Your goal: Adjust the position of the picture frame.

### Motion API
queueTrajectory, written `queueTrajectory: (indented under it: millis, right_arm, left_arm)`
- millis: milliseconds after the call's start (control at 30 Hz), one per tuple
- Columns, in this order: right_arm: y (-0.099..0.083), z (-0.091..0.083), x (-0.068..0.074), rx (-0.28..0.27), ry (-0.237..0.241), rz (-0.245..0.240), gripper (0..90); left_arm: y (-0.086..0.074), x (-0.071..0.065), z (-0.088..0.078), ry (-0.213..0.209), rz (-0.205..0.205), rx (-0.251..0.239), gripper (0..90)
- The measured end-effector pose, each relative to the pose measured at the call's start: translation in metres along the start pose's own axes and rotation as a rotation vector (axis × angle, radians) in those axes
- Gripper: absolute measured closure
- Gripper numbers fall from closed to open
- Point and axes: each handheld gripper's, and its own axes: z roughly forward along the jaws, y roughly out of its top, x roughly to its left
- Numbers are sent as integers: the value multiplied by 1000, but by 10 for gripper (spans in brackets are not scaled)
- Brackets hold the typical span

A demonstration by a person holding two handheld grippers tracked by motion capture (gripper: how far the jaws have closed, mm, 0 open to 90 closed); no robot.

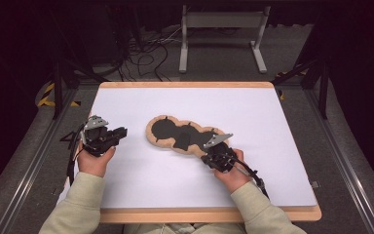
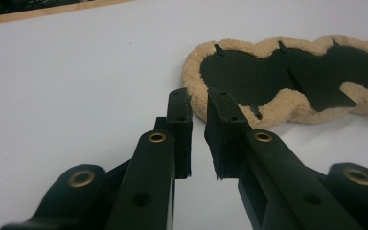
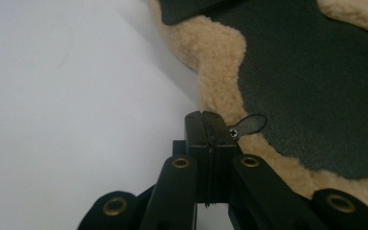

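A fleece pad with a black middle lies at the table's centre. The left gripper, jaws slightly apart and empty, points at it. The right gripper, jaws together, touches its near edge.

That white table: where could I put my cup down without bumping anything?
The far strip of the table beyond the fleece pad is bare, as is the right side. The near middle, between the left gripper and right gripper, is tighter.
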Motion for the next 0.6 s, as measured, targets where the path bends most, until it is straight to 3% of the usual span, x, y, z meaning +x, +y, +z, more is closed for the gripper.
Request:
queueTrajectory:
  millis: [600]
  right_arm:
    - [-3,-3,-35,-25,-79,73,900]
  left_arm:
    - [-5,-9,10,-18,28,36,800]
